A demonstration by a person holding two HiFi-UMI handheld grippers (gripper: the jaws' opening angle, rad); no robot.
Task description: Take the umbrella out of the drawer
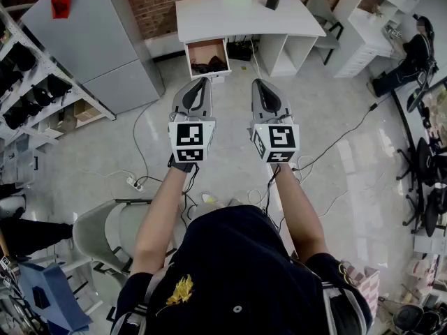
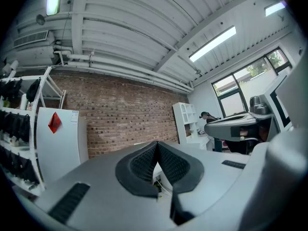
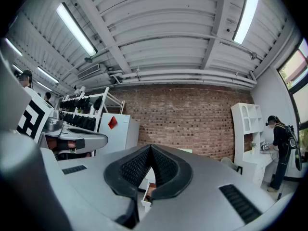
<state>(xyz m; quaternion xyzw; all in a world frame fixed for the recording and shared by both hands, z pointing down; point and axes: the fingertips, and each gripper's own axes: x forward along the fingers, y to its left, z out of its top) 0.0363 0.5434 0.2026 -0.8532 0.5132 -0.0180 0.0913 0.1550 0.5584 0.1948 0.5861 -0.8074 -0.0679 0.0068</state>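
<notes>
- White is the desk [image 1: 237, 12]; its drawer [image 1: 191, 56] is pulled open so the dark umbrella [image 1: 210, 66] can be reached.
- The left gripper [image 1: 204, 81] and right gripper [image 1: 257, 83] are held shut and empty, far from it.

1. Left tool [image 2: 157, 150]: grey body, black ribbed pads [image 2: 141, 164] closed tip to tip, nothing between them.
2. Brick wall [image 2: 125, 114]: red-brown, spans the background.
3. White cabinet [image 2: 60, 141]: at left, red diamond label [image 2: 54, 122] on its front.
4. Shelf rack [image 2: 17, 129]: far left, carrying dark items.
5. White shelving unit [image 2: 185, 121]: right of the brick wall.
6. Ceiling light [image 2: 212, 43]: long strip, lit.
7. Window [image 2: 250, 83]: at right.
</notes>
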